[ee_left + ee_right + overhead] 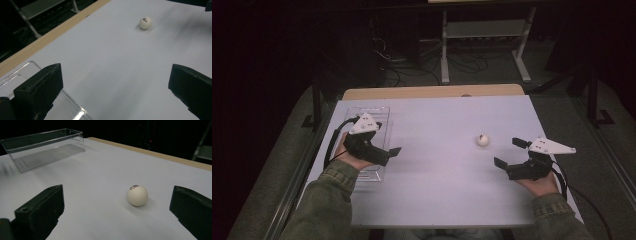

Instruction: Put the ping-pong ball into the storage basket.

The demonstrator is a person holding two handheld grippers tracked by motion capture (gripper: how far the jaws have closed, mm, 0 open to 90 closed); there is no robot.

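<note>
Nearest us in the high view, our right gripper at lower right and left gripper at lower left both have jaws spread, empty. The ping-pong ball lies right of centre (its printed mark reads clearer in our right gripper view). Farther, upper left there, stands the clear plastic box.

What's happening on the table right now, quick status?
Both claws open, holding nothing: left claw over the clear box, right claw near the white ball. Ball lies loose on the table. Nothing in the way.
</note>
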